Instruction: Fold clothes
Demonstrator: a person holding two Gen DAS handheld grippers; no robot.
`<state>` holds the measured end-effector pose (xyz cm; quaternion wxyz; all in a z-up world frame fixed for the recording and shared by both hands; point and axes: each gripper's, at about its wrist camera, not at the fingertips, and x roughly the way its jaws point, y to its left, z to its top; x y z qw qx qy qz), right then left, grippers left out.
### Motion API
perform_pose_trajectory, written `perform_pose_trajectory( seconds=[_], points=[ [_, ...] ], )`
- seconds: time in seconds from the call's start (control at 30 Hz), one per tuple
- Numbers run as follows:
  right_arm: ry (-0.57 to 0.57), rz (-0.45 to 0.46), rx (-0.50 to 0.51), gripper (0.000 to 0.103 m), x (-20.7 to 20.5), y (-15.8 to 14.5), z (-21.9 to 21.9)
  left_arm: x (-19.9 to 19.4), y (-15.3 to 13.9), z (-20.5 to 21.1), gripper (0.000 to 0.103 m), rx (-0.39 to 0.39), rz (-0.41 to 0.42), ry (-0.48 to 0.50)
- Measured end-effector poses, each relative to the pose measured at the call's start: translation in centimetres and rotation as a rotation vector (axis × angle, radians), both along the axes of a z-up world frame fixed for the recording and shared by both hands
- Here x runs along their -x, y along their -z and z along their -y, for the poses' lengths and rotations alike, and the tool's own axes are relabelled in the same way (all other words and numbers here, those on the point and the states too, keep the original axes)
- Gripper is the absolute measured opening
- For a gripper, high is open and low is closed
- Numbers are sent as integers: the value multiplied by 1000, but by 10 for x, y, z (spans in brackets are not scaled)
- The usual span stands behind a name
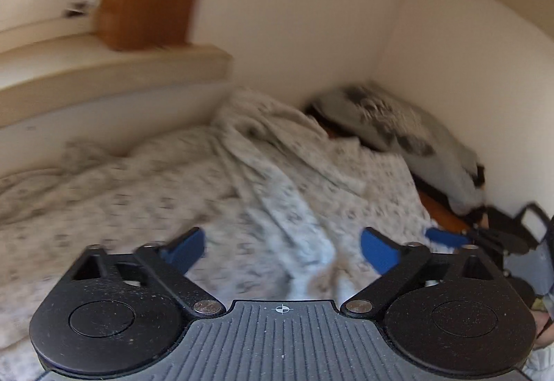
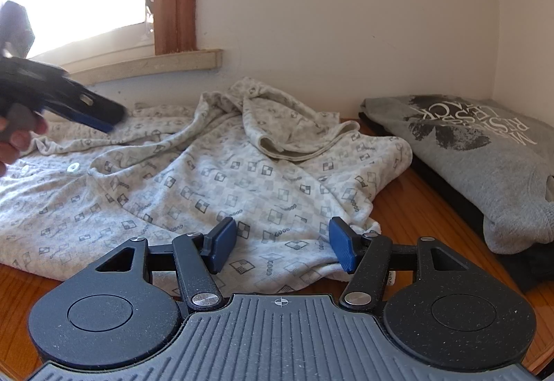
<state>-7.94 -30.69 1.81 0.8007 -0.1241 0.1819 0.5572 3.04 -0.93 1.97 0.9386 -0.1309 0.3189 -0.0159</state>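
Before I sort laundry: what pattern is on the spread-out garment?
Small checkered squares on pale cream garment; clearest in the right wrist view.

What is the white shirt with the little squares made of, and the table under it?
The patterned garment looks like soft knitted cotton, matte and slightly fuzzy: it slumps in loose folds. The table looks like varnished wood: orange-brown with grain lines and a light sheen. Neither can be told for certain by sight.

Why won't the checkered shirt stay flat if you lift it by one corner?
The checkered shirt looks soft: it already lies in wrinkles and bunched folds, so it would probably droop. It seems thin, likely light. Spread over the wooden table, it may drag rather than slide.
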Motion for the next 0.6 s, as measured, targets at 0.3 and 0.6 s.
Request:
perform_pose_trajectory(
  seconds=[0.3,0.6],
  points=[
    [-1,2,0,59,0,0,1,9,13,-2,2,-16,34,-45],
    [-1,8,4,59,1,1,0,52,12,-33,6,59,99,-179]
  ],
)
